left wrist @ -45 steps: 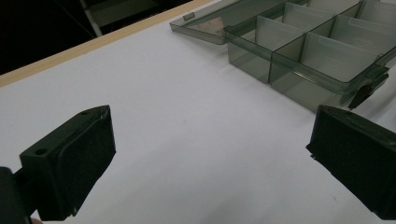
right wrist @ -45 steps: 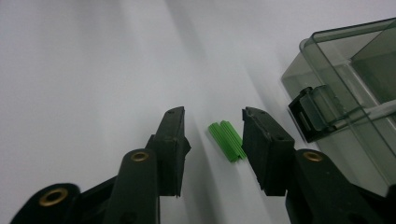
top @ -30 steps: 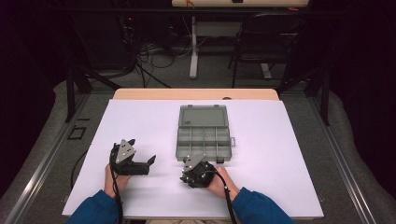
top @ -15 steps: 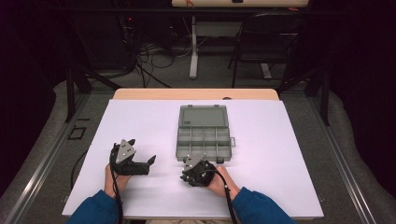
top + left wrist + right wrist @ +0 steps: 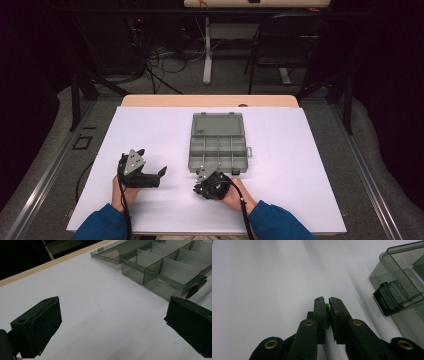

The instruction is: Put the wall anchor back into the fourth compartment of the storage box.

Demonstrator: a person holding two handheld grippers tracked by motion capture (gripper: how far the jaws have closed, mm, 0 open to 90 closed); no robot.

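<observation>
High view, left to right: left hand-held gripper [image 5: 161, 174], resting low on the white worktop [image 5: 150, 130] at the near left, held by a hand in a blue sleeve [image 5: 97, 226], grey three-cornered plate on top, jaws pointing right toward the middle of the sheet. Left gripper view: its two black pads stand wide apart, with nothing between them but bare white surface; state fully spread, holding nothing. Next, right hand-held gripper [image 5: 201, 176], near the middle of the front edge, held by the other hand, cable trailing back over the blue sleeve, tip pointing up-left and lying just before the near left corner of the box. Right gripper view: jaws have just been closing and now stand almost together, pinching a small green piece [image 5: 327, 307] between the pads; only a sliver of green shows in the narrow gap, and its shape cannot be told. Next, clear grey compartment box [image 5: 218, 144], at the centre of the worktop, lid swung flat open on the far side, tray of divided compartments nearer the person, small latch tabs on the near edge and the right edge. Right gripper view: latch [image 5: 390, 298] of the box just right of the closed jaw tips, apart from them.
</observation>
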